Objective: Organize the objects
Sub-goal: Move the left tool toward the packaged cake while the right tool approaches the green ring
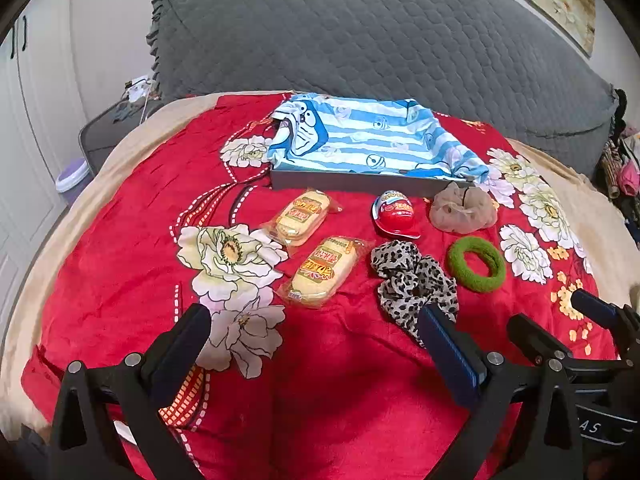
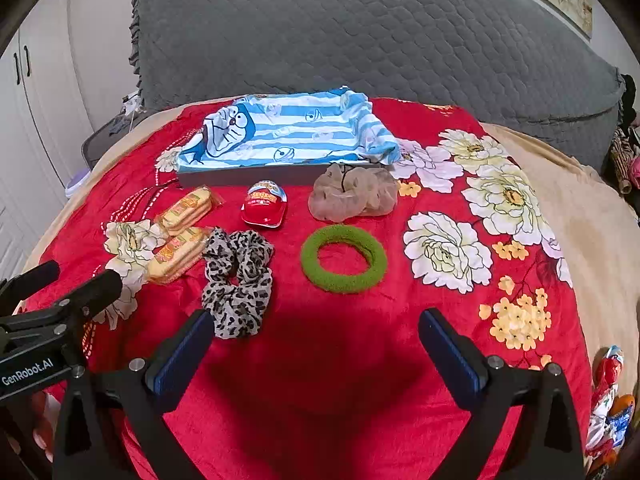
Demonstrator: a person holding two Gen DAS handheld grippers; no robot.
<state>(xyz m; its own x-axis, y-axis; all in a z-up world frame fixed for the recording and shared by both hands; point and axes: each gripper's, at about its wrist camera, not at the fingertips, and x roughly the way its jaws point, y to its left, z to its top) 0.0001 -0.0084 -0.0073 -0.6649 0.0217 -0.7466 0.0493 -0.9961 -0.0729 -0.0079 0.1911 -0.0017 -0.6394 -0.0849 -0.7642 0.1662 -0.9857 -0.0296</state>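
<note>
Snack packs (image 1: 308,240): two, left
Scrunchies (image 2: 238,280): three, right
Red egg (image 2: 264,204): one
Left gripper (image 1: 314,328): jaws wide
Right gripper (image 2: 316,330): jaws wide

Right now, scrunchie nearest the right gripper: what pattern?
Leopard print, black spots on cream-grey, scrunchie. Clearest in the right wrist view.

A sheeny red cloth blanket (image 2: 340,360) is lying under glossy plastic-wrapped biscuit packs (image 1: 316,270), a fuzzy green hair ring (image 2: 344,258), a leopard-print fabric scrunchie (image 2: 238,280) and a sheer beige scrunchie (image 2: 352,196).
</note>
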